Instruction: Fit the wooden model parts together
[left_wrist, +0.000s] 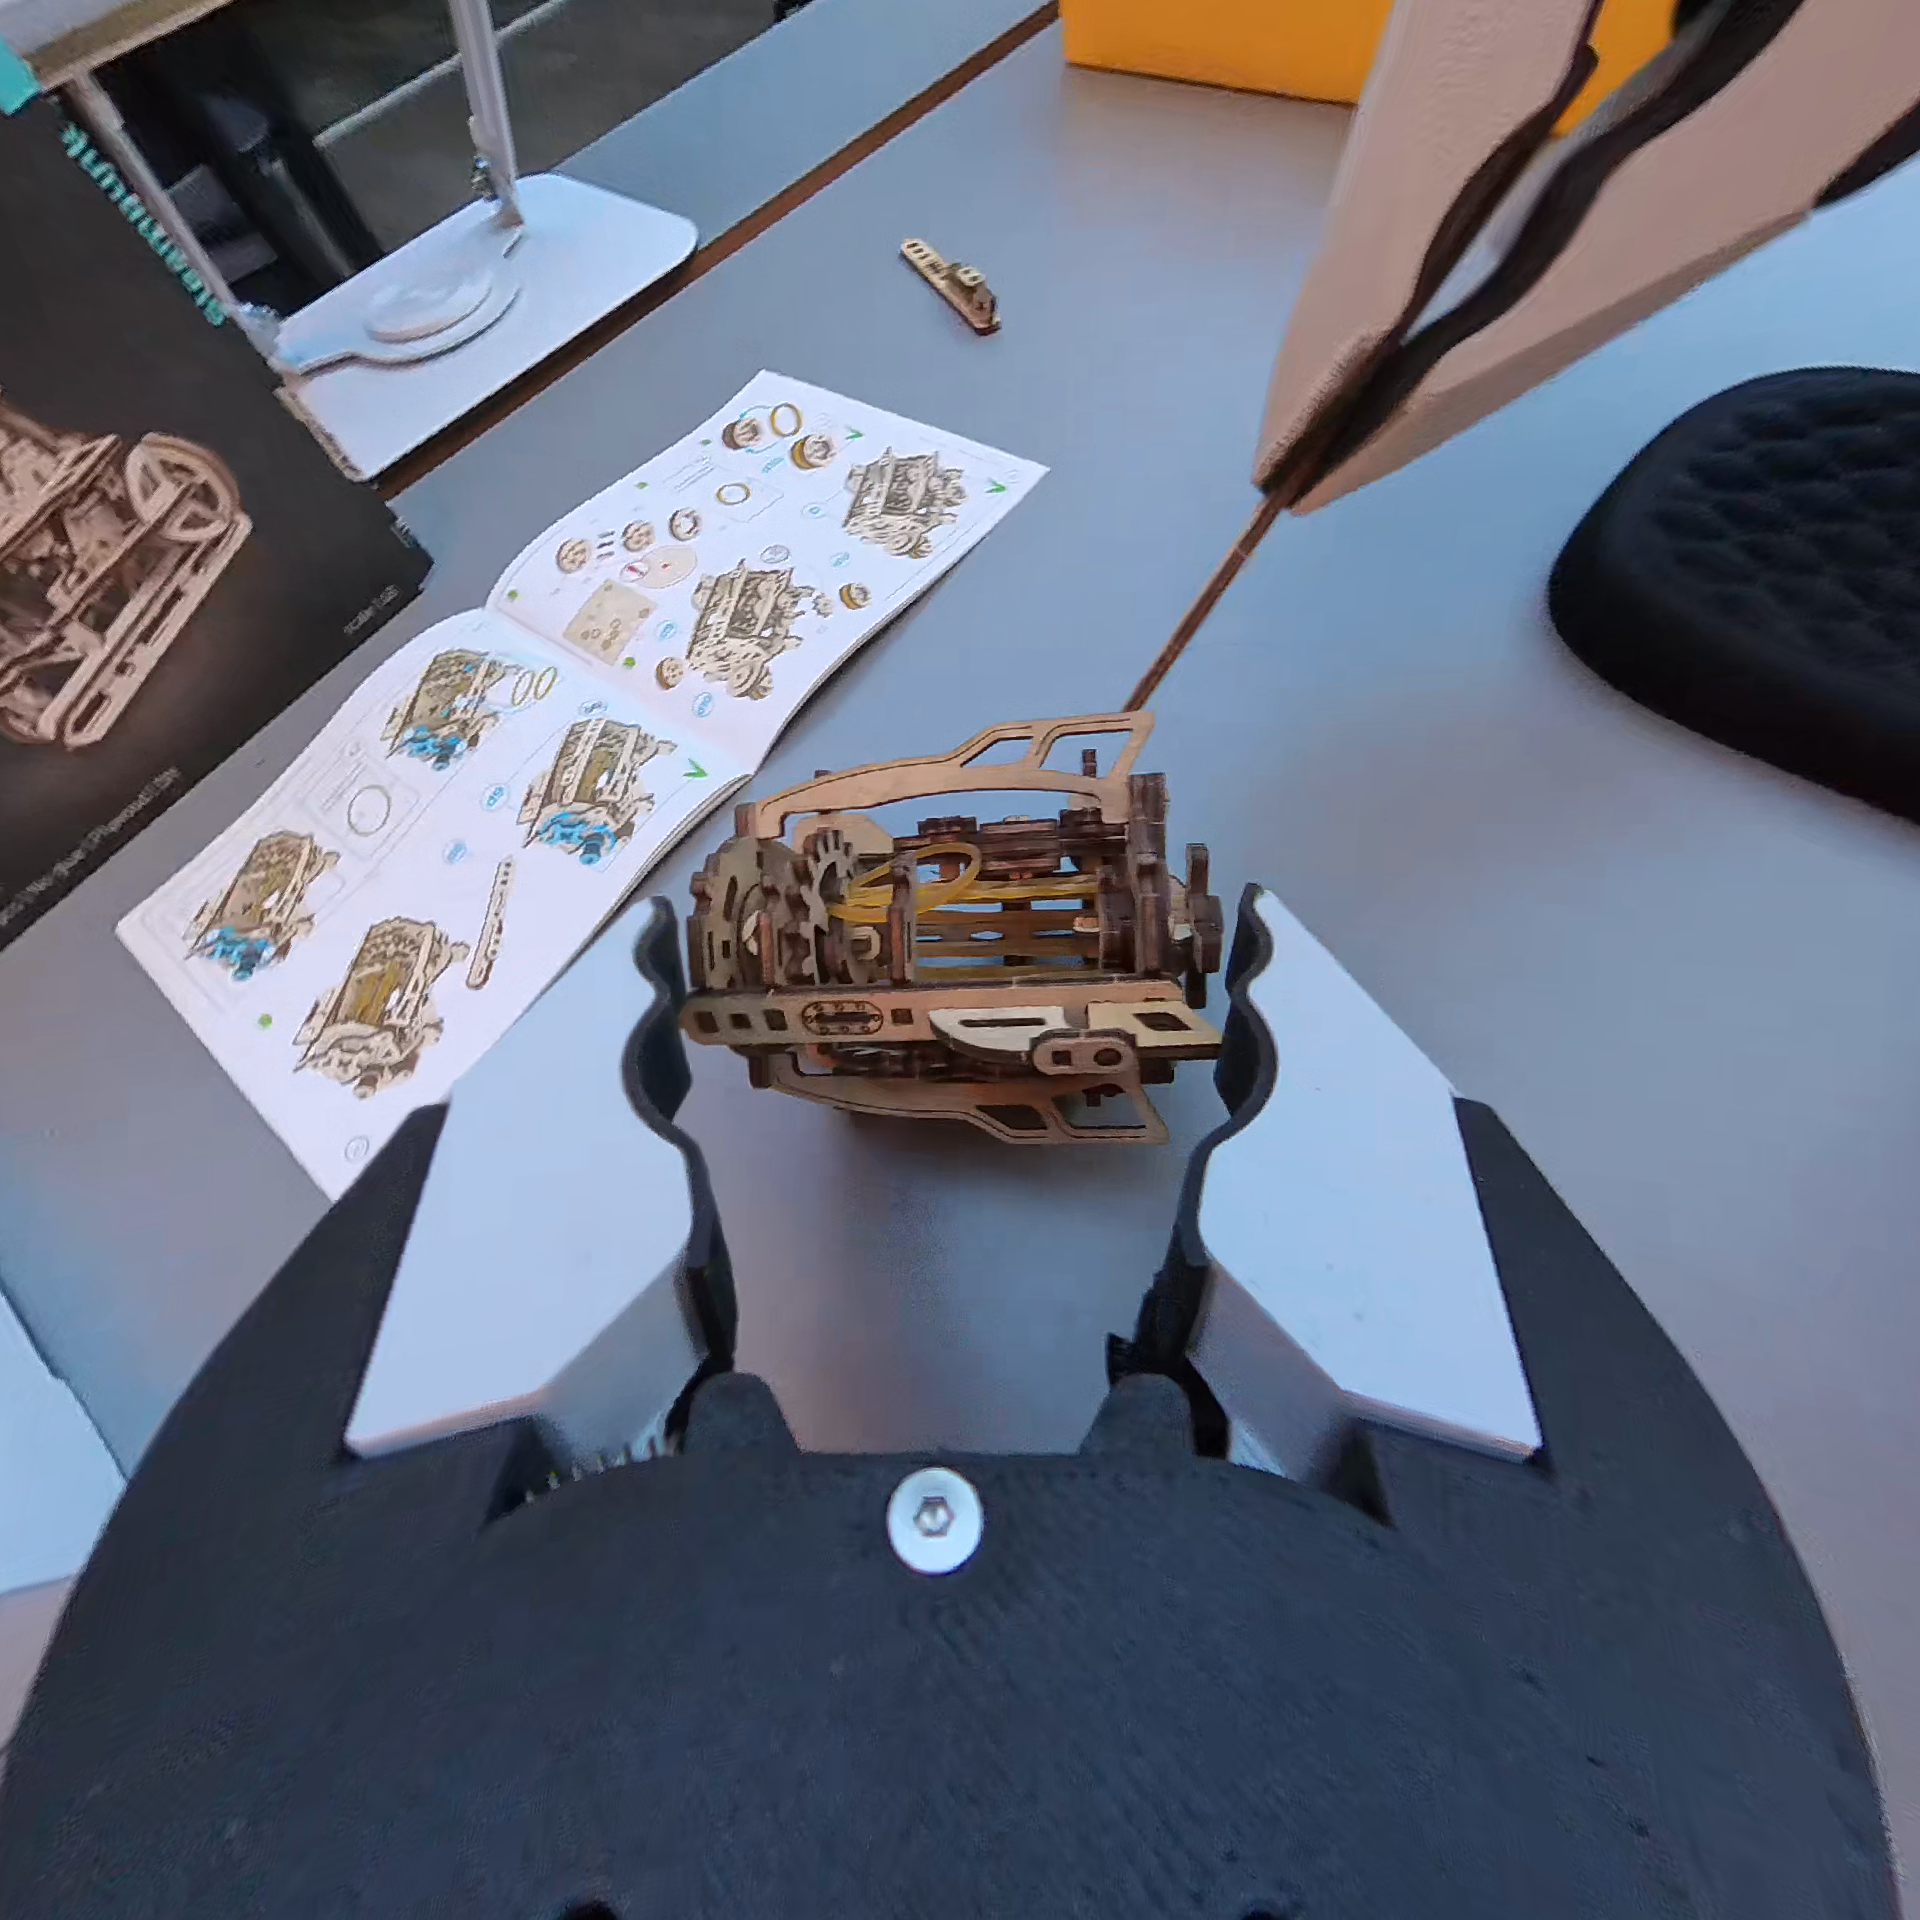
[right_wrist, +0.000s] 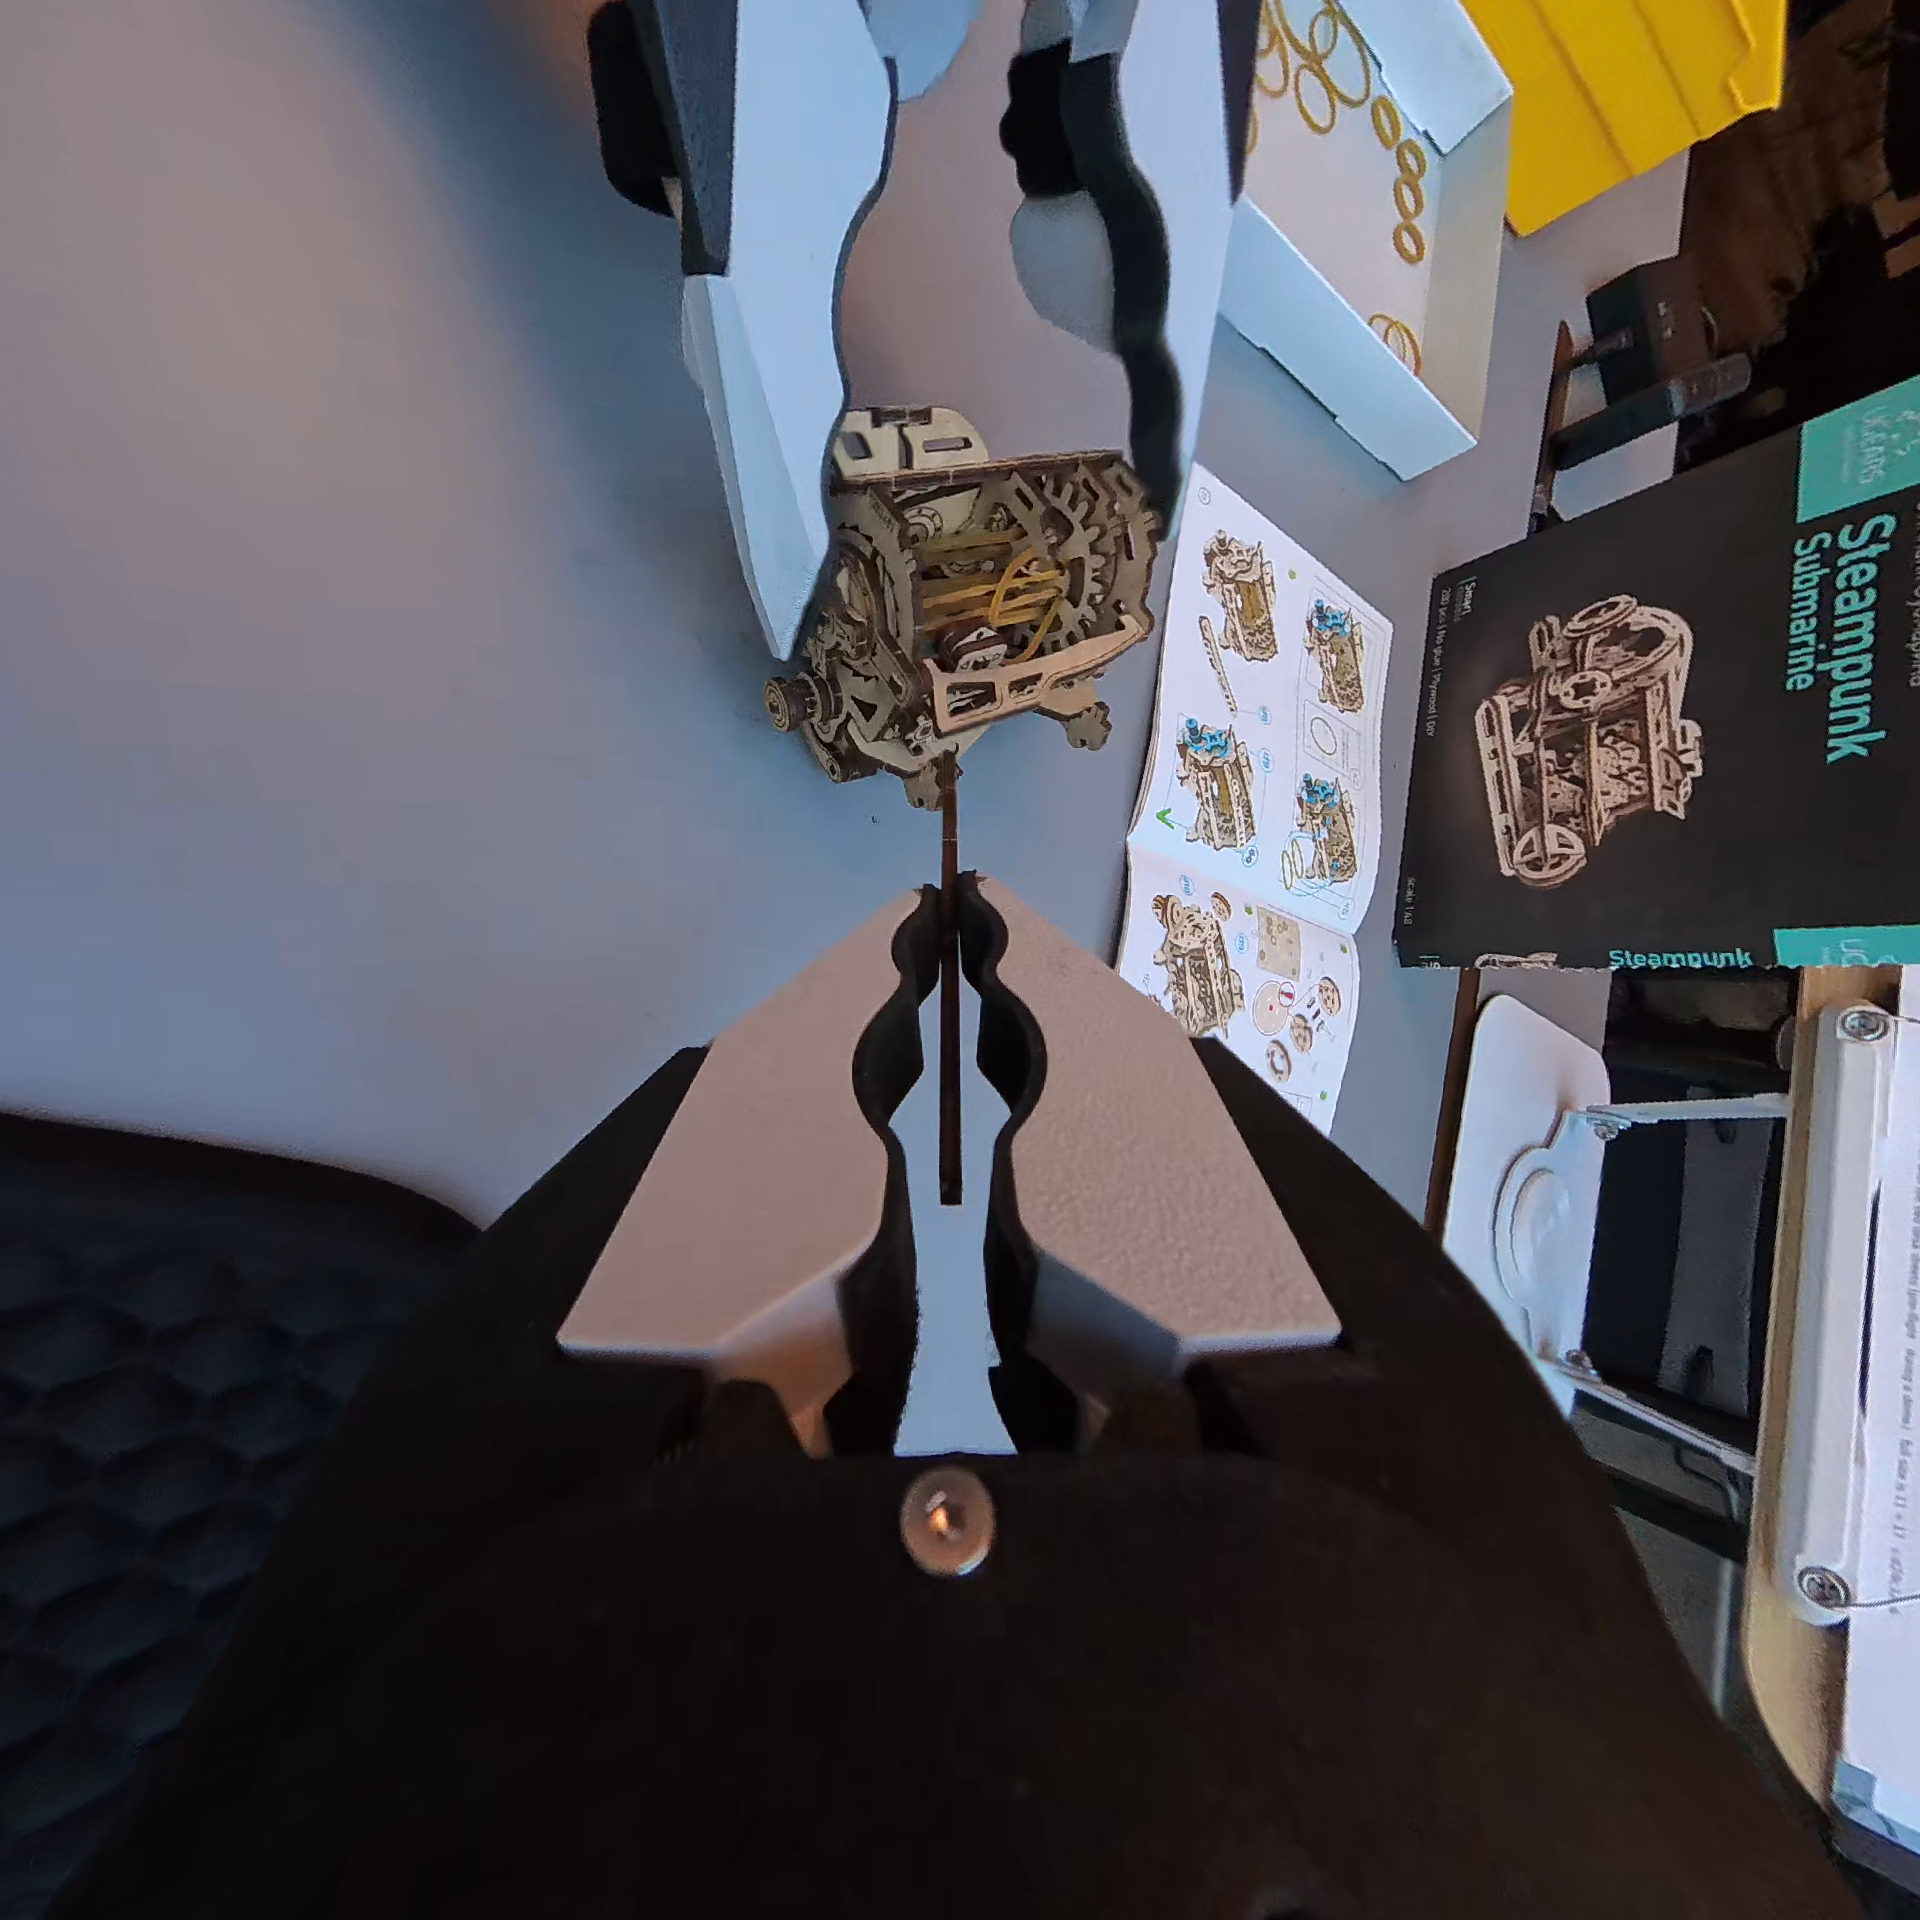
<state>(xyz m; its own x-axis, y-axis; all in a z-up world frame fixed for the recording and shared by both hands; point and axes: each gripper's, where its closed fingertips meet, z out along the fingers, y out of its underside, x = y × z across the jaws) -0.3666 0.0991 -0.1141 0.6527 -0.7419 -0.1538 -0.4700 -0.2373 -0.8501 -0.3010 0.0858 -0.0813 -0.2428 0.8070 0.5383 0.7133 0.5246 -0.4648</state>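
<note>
- Left claw (left_wrist: 945, 997) spread around the wooden model (left_wrist: 935, 935) at frame centre on the grey tabletop (left_wrist: 1455, 831).
- Right claw (right_wrist: 948, 902) pinches a thin wooden strip (right_wrist: 949, 1039), tip meeting the model.
- Instruction booklet (left_wrist: 582, 748) left; loose wooden part (left_wrist: 951, 286) upper centre.
- Strip's joint is hard to make out.

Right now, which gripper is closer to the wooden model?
Left. The left gripper is open with its fingers flanking the wooden model on either side. The right gripper sits back from it, shut on a thin wooden strip whose far end reaches the model.

left wrist: close, looking down | right wrist: close, facing opposite | shared: wooden model (left_wrist: 940, 925) (right_wrist: 977, 603)
</note>
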